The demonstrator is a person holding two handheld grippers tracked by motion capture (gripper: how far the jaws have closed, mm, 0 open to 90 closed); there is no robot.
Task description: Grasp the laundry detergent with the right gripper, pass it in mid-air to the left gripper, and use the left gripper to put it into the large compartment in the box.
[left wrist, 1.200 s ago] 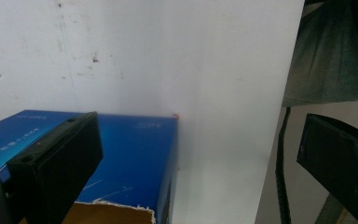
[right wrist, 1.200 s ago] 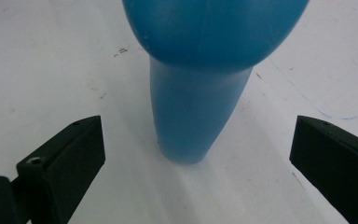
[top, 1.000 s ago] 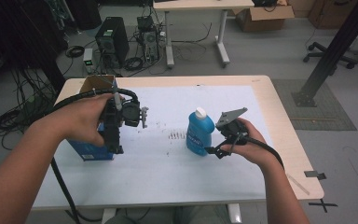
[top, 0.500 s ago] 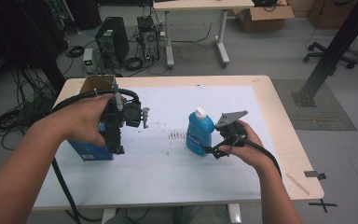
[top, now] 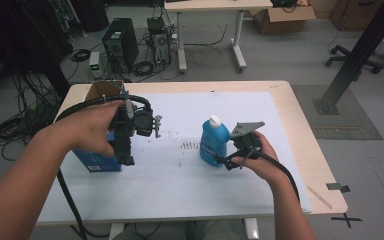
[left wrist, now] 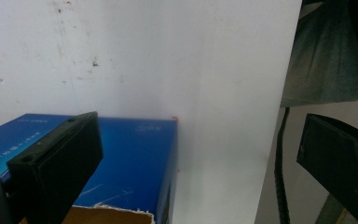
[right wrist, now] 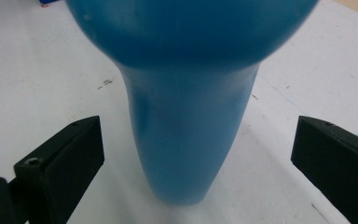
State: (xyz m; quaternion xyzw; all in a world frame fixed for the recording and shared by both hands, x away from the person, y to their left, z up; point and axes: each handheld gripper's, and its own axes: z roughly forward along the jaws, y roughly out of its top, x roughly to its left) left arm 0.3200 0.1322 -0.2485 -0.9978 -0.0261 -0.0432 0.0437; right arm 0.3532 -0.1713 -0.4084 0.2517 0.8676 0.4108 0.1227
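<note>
2 grippers, both spread: right gripper (top: 230, 162) bracketed blue bottle (top: 213, 142), unclamped; left gripper (top: 125, 155) over blue box (top: 97, 162). Step judged: bottle approach; next, closing squarely.

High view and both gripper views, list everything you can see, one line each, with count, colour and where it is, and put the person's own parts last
Table: one, light wood, centre of the high view.
White sheet: one, white with dark smudges, covering most of the tabletop.
Box: one, blue with a brown cardboard top, at the table's left side, under the left gripper.
Bottle: one, blue with a white cap, standing upright right of centre.
Computer tower: one, black, on the floor beyond the table among cables.
Far table: one, light top on white legs, in the background.
Cardboard boxes: at least one, brown, on the floor at the back.
Left gripper: one, black, jaws open over the box.
Right gripper: one, black, jaws open either side of the bottle.
</note>
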